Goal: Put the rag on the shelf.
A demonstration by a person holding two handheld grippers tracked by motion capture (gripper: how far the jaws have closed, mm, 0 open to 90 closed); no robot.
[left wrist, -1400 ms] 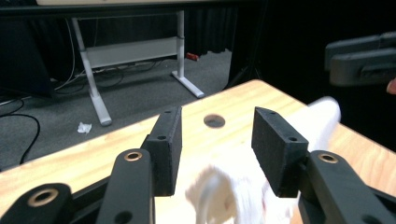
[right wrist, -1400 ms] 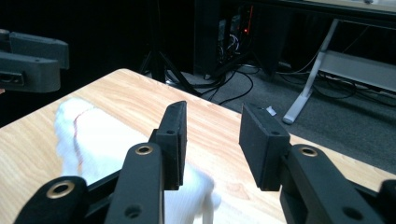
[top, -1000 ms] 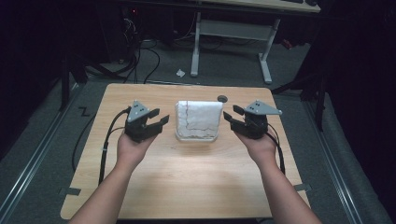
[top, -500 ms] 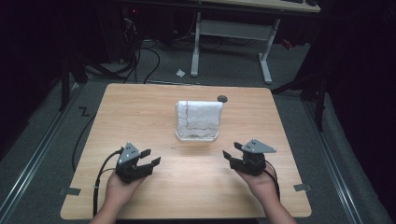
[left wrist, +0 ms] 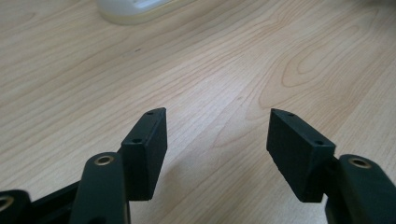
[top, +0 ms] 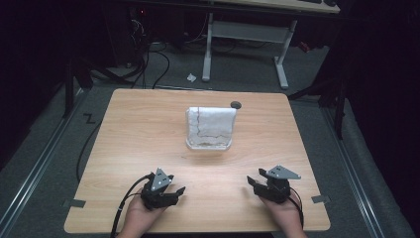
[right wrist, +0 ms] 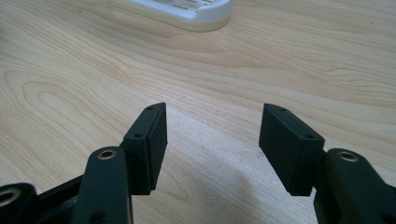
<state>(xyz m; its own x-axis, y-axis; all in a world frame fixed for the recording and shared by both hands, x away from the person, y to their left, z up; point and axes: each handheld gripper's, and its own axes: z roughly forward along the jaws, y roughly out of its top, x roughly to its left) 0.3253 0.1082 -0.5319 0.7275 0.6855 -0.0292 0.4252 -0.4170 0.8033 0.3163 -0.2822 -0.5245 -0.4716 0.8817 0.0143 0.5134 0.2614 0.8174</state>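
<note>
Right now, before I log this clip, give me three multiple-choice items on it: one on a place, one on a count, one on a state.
1. Where does the white cloth-covered tray sit on the table?
A. near front edge
B. middle, toward far side
C. left corner

2. How many claws are over the table?
A. one
B. two
C. three

3. How do the jaws of both claws stand?
A. apart, holding nothing
B. closed on the cloth
C. closed on a cable

Answers: 1 B, the tray lies centred beyond both hands. 2 B, a left claw and a right claw. 3 A, both gripper views show bare wood between the jaws.
</note>
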